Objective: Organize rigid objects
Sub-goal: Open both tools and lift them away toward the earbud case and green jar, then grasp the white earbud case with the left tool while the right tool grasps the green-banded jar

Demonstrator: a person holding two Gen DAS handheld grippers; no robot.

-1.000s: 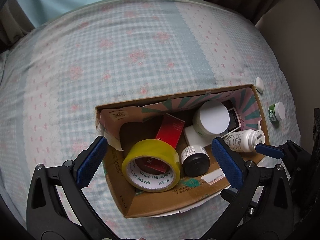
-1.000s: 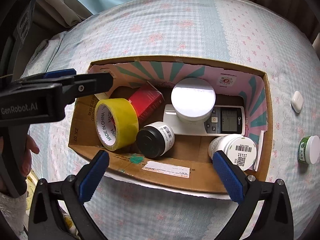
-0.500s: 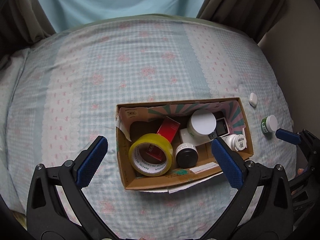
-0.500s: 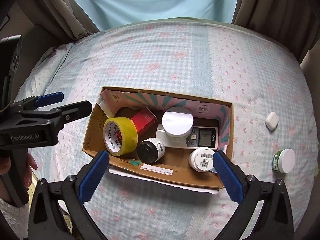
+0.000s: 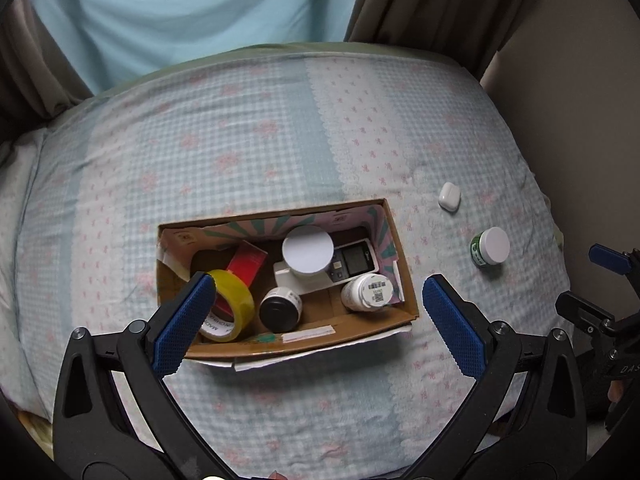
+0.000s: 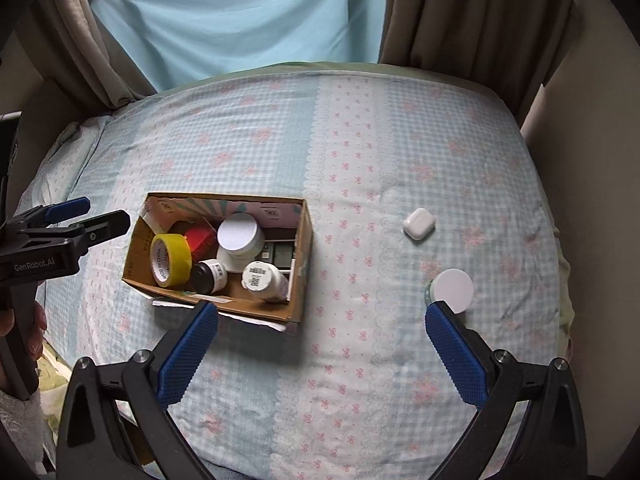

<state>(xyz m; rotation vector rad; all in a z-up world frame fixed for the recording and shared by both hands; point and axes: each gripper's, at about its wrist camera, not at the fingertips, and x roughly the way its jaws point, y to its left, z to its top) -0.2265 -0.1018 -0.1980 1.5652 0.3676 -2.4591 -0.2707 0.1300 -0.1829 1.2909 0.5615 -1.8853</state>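
Note:
A cardboard box (image 5: 408,276) (image 6: 302,264) lies on the bed. In it are a yellow tape roll (image 5: 236,308) (image 6: 170,260), a red carton (image 5: 248,262), a black-capped jar (image 5: 280,310) (image 6: 208,278), a white-lidded jar (image 5: 307,255) (image 6: 239,236), a remote (image 5: 352,262) and a white pill bottle (image 5: 366,292) (image 6: 264,278). Outside to the right lie a white earbud case (image 5: 449,197) (image 6: 418,225) and a green jar with a white lid (image 5: 491,246) (image 6: 450,290). My left gripper (image 5: 316,304) is open above the box. My right gripper (image 6: 320,336) is open, empty, its right fingertip (image 6: 444,324) by the green jar.
The bed (image 5: 248,152) (image 6: 360,152) wears a blue checked cover with pink bows. Curtains (image 6: 460,12) and a light blue drape (image 6: 240,16) hang beyond its far edge; a wall stands close on the right. A hand (image 6: 36,328) holds the left gripper's handle.
Both grippers have pulled back and up from the box, so it looks smaller. The right gripper has also swung right, bringing the earbud case and green jar toward the middle of its view.

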